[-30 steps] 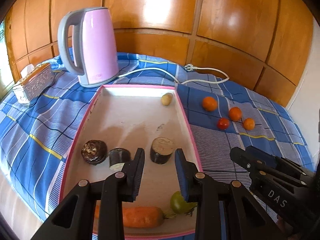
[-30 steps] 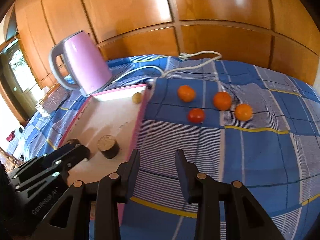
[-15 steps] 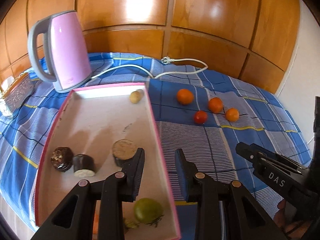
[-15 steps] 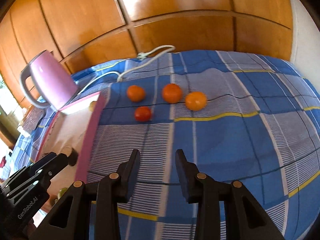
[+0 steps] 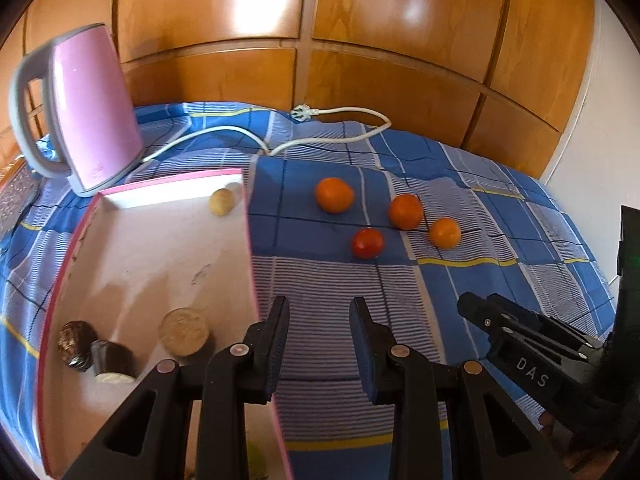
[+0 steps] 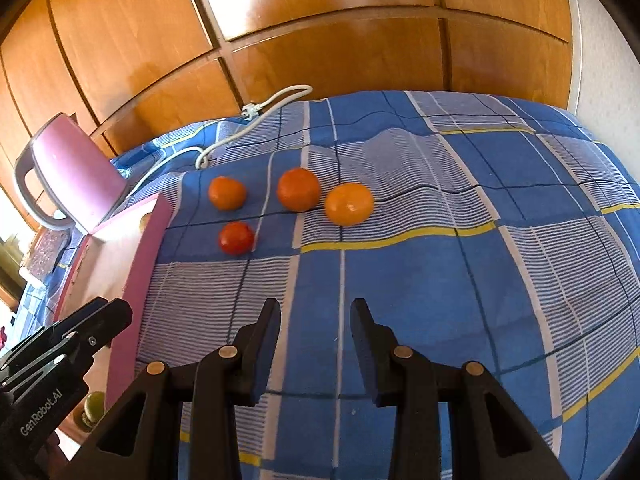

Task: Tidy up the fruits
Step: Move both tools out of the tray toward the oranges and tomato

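Three oranges [image 5: 334,195] [image 5: 405,211] [image 5: 445,233] and a red tomato [image 5: 367,243] lie on the blue checked cloth right of the pink-rimmed tray [image 5: 249,240]. They also show in the right wrist view: oranges [image 6: 227,193] [image 6: 298,189] [image 6: 349,204], tomato [image 6: 236,238]. My left gripper [image 5: 319,326] is open and empty, over the cloth by the tray's right rim. My right gripper [image 6: 315,330] is open and empty, near side of the fruit. In the tray sit a small yellowish fruit [image 5: 221,201] and dark round items [image 5: 184,332].
A pink kettle [image 5: 86,116] stands behind the tray, its white cord [image 5: 340,128] trailing across the cloth. Wooden panelling [image 5: 360,40] backs the surface. A green fruit [image 6: 94,404] lies at the tray's near end. A patterned box [image 6: 42,254] sits far left.
Both grippers have swung right, away from the tray's middle toward the loose fruit on the cloth. Both stayed open and empty.
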A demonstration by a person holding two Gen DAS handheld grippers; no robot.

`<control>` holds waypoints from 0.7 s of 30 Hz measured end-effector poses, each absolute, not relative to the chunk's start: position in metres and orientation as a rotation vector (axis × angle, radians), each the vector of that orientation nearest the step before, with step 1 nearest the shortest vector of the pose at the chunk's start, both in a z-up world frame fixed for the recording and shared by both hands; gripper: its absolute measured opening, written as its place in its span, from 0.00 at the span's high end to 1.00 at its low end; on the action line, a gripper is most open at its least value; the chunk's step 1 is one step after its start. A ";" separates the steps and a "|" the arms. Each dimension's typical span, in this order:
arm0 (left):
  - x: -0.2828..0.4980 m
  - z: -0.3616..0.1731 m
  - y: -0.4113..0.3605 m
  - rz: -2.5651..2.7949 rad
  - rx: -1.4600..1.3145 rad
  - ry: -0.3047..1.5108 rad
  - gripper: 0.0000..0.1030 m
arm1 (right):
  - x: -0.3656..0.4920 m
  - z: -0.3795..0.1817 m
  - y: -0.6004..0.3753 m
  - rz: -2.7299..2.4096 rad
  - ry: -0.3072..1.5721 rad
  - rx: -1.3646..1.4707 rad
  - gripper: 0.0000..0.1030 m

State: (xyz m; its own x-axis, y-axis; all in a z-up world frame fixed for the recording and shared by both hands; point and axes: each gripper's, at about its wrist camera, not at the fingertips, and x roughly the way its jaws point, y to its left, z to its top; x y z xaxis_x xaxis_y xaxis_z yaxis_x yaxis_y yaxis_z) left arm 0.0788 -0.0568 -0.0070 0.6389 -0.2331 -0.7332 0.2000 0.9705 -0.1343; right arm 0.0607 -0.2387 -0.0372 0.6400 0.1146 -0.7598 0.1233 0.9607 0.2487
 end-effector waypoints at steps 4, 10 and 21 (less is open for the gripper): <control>0.091 -0.011 -0.067 -0.261 -0.050 0.859 0.69 | 0.070 -0.039 -0.247 -0.018 0.883 0.291 0.65; 0.113 -0.021 -0.080 -0.276 -0.057 0.893 0.69 | 0.089 -0.041 -0.263 -0.045 0.886 0.296 0.63; 0.143 -0.034 -0.099 -0.296 -0.088 0.926 0.60 | 0.125 -0.046 -0.269 -0.033 0.891 0.283 0.62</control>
